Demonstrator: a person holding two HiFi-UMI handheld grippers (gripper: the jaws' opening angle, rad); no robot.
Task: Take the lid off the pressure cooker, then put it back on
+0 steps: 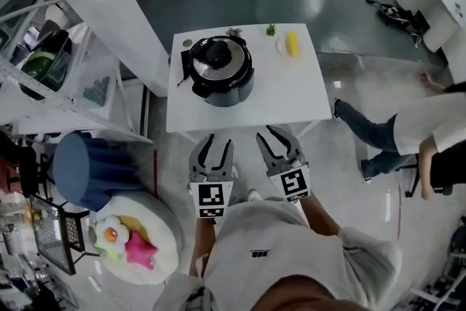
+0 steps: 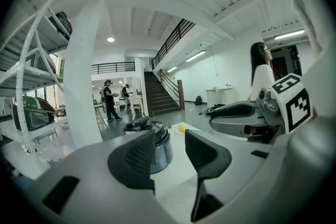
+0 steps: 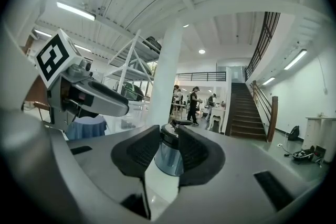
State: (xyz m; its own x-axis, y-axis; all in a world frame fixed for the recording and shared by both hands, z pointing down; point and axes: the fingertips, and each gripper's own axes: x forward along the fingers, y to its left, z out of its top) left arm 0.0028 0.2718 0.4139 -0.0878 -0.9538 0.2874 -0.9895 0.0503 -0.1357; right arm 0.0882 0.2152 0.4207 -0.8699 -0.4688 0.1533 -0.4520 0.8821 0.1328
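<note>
Lid [image 1: 217,54] is sitting on cooker [image 1: 222,89]; left gripper [image 1: 219,141] and right gripper [image 1: 279,136], both clenched empty, are hovering off surface's [image 1: 291,95] near edge, next probably reaching in and opening onto lid.

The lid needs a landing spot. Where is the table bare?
Widest bare patch: the right half of the table, between the pressure cooker and the right edge, nearer than the yellow item. A narrower strip runs along the near edge. Crowded: the far edge with the small plant, and the cooker's left side.
</note>
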